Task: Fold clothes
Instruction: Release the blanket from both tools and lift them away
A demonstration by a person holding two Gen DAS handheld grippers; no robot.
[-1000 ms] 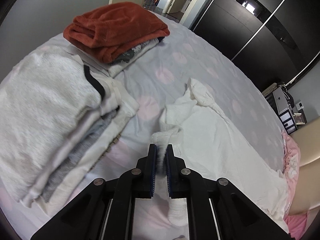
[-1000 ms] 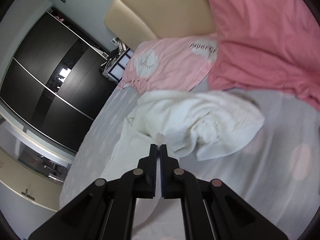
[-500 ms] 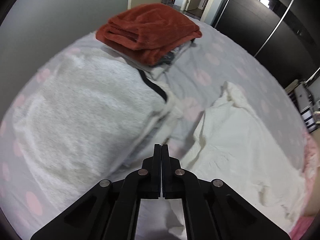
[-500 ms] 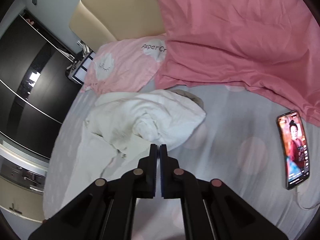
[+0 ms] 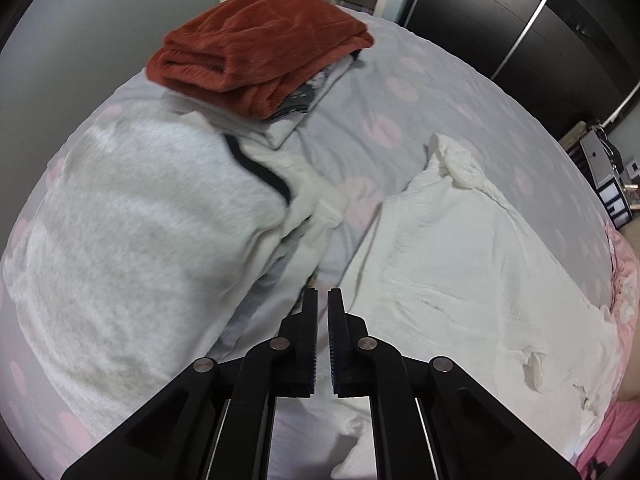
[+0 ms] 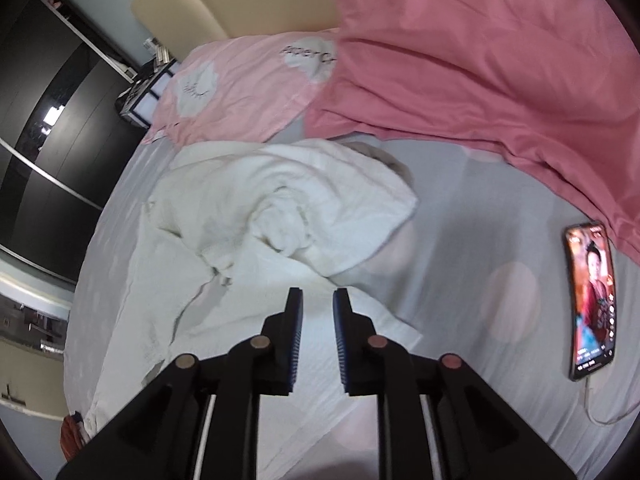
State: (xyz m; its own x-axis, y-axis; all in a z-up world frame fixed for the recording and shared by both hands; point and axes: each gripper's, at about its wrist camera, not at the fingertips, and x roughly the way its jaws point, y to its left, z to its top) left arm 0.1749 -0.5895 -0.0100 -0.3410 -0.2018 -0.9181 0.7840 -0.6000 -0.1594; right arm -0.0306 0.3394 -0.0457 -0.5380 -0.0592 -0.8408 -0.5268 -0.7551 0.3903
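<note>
The white garment (image 5: 472, 264) lies spread on the bed (image 5: 384, 92), with its long axis running from the foot side toward the pillows. In the left wrist view one end is a small bunched knot pointing to the far edge of the bed, and the flat part reaches down under the left tool (image 5: 322, 296). This tool has its jaws slightly apart and holds nothing; it hangs over the gap between the garment and the grey folded pile (image 5: 136, 240). Behind the pile, a red folded garment (image 5: 260, 48) sits on another stack.

The right wrist view shows the other end: here the white garment (image 6: 288, 216) is crumpled in a heap just before the pink pillow (image 6: 240, 92) and the pink blanket (image 6: 500, 60). The right tool (image 6: 317, 296) is released, jaws well apart, above the flat cloth; whether it touches the cloth I cannot tell. Only this view shows a phone (image 6: 591, 300) with lit screen near the right edge of the bed.
</note>
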